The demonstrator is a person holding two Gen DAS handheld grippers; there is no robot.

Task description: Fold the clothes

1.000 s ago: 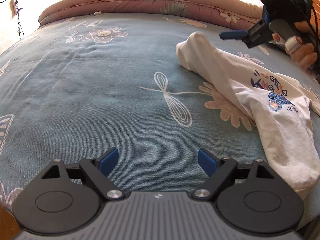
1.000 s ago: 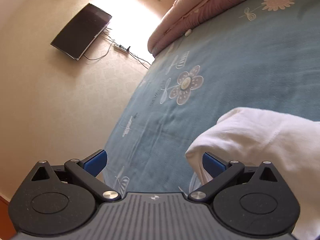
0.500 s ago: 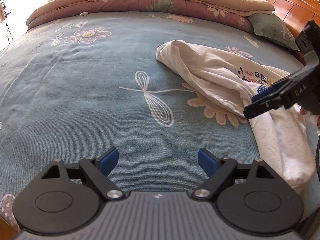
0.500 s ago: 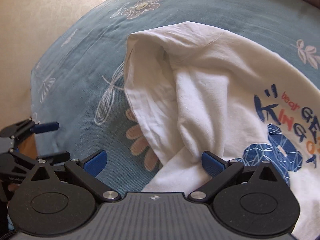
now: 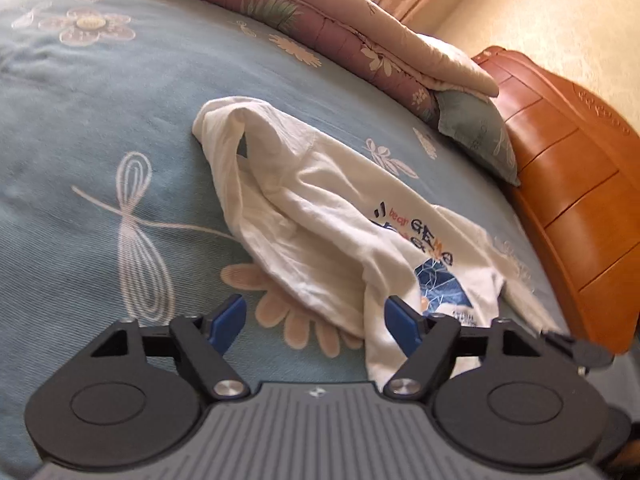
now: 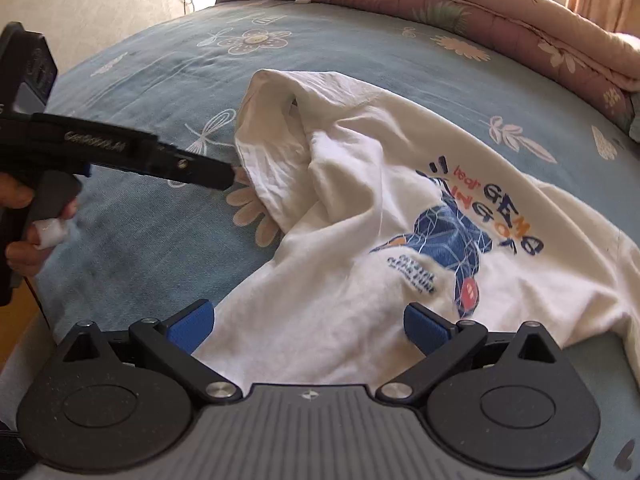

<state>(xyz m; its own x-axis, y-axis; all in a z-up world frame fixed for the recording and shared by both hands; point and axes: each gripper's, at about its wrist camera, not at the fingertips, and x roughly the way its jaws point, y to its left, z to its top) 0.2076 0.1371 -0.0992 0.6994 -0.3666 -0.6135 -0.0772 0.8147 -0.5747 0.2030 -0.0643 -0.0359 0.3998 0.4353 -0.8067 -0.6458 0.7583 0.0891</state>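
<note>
A crumpled white T-shirt (image 5: 304, 216) with a blue and orange print (image 6: 452, 232) lies on the blue flowered bed sheet (image 5: 80, 168). My left gripper (image 5: 316, 322) is open, low over the sheet, and the shirt's near edge reaches in beside its right finger. In the right wrist view the left gripper (image 6: 224, 176) is held by a hand (image 6: 24, 216), its tip next to the shirt's bunched edge. My right gripper (image 6: 308, 328) is open over the shirt's near end, with white cloth lying between its fingers.
A rolled pink quilt (image 5: 320, 20) runs along the far side of the bed. A grey-green pillow (image 5: 472, 128) leans on the wooden headboard (image 5: 560, 184) at the right. The bed's edge and floor (image 6: 24, 340) show at the left.
My left gripper has swung right and come close to the shirt's near edge. My right gripper has moved from the shirt's far end down over its near end. Both stay open.
</note>
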